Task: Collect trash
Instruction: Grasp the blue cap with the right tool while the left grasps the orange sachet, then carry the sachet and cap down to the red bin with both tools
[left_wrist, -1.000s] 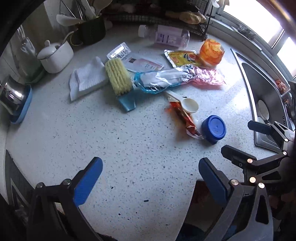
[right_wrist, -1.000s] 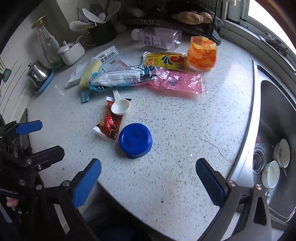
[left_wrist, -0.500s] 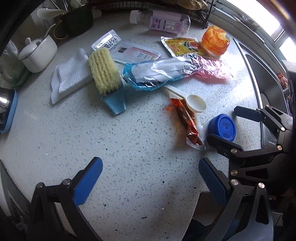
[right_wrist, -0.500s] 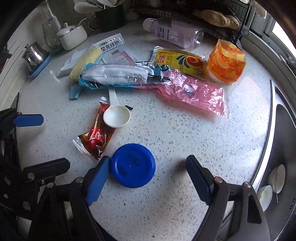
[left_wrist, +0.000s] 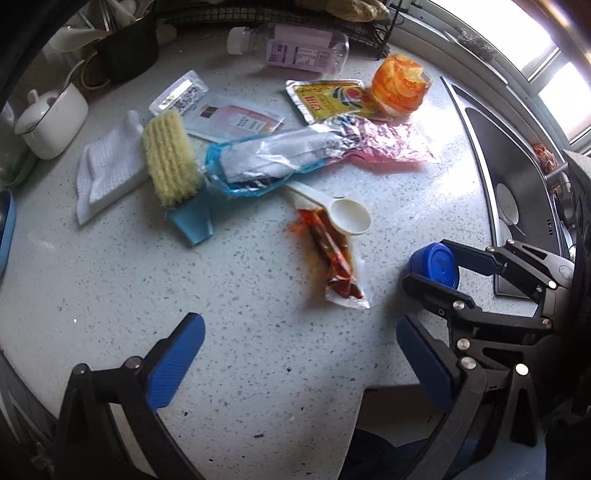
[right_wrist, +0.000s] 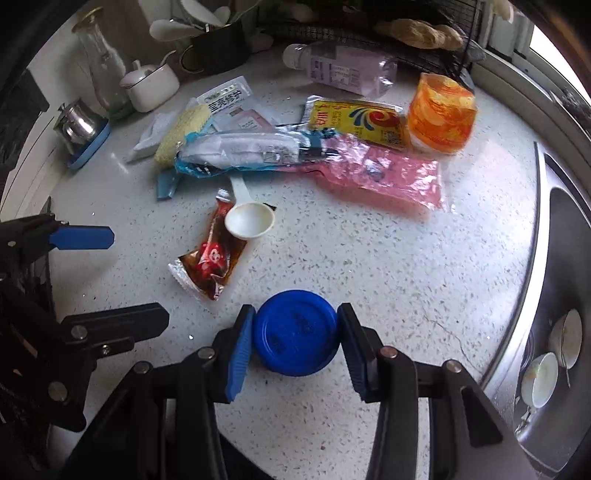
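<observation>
**Blue lid pinched first as kitchen counter clean-up gets under way**

Left wrist view: the left gripper (left_wrist: 299, 365) hangs spread wide over a bare stretch of the speckled white countertop (left_wrist: 110, 280), holding nothing, apparently kept free for the next piece. Ahead lies the litter: a torn red sauce sachet (left_wrist: 334, 258) with a white plastic spoon (left_wrist: 341, 216) resting across its upper end, a crumpled clear-and-blue plastic wrapper (left_wrist: 266, 162), a pink film bag (left_wrist: 391, 144) and a yellow foil packet (left_wrist: 325, 99). At the right, the right gripper (left_wrist: 436, 264) brackets the round blue plastic lid (left_wrist: 437, 264), near the steel sink (left_wrist: 517, 177).

Right wrist view: the right gripper (right_wrist: 295, 341) has its blue pads (right_wrist: 242, 349) pressed to opposite sides of the lid (right_wrist: 295, 341), which sits flat on the counter, just beside the sachet (right_wrist: 212, 258). The low, edge-on grip likely suits a rigid disc that offers only its rim. An orange plastic cup (right_wrist: 441, 118) and a clear bottle (right_wrist: 343, 68) wait further back.
</observation>
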